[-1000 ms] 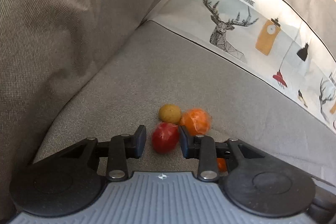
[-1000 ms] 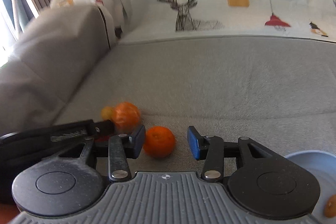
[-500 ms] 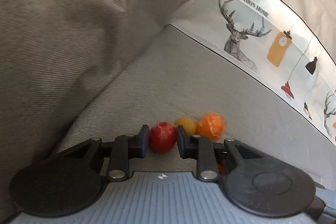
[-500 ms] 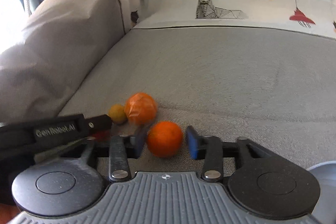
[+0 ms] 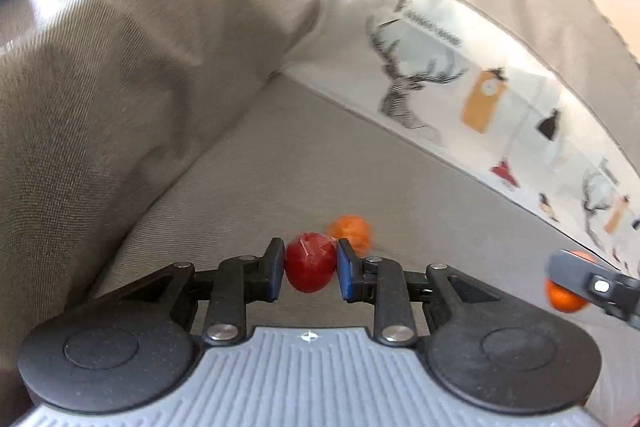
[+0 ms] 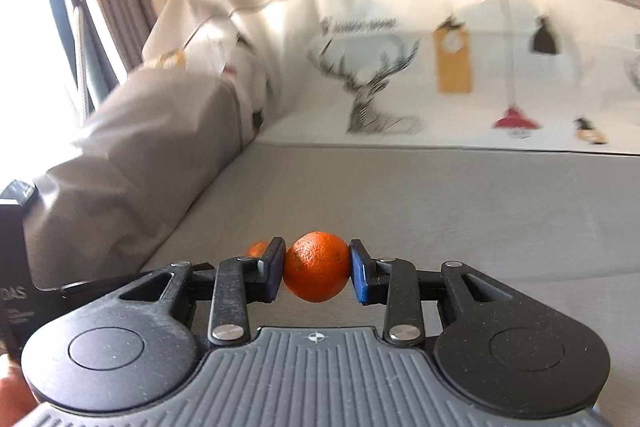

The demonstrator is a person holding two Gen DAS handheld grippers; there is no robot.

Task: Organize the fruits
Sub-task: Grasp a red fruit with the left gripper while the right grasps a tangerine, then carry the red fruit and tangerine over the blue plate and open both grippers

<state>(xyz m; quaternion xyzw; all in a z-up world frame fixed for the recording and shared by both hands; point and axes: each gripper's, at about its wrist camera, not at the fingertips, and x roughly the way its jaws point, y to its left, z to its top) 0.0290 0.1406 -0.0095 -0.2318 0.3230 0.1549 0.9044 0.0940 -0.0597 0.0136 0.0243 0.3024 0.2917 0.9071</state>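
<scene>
Glossy film-wrapped red fruit (image 5: 310, 267); dimpled matt orange (image 6: 316, 266); woven grey sofa cloth (image 6: 440, 195).

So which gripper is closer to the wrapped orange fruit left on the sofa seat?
Left. The left gripper, shut on the red fruit, is just before the wrapped orange fruit. The right gripper, holding the bare orange, is farther off.

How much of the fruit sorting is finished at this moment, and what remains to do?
Nothing looks put away yet. In hand: the left gripper is shut on the red fruit, and the right gripper is shut on the orange. Left: both need placing, and one wrapped orange fruit lies on the sofa seat.
</scene>
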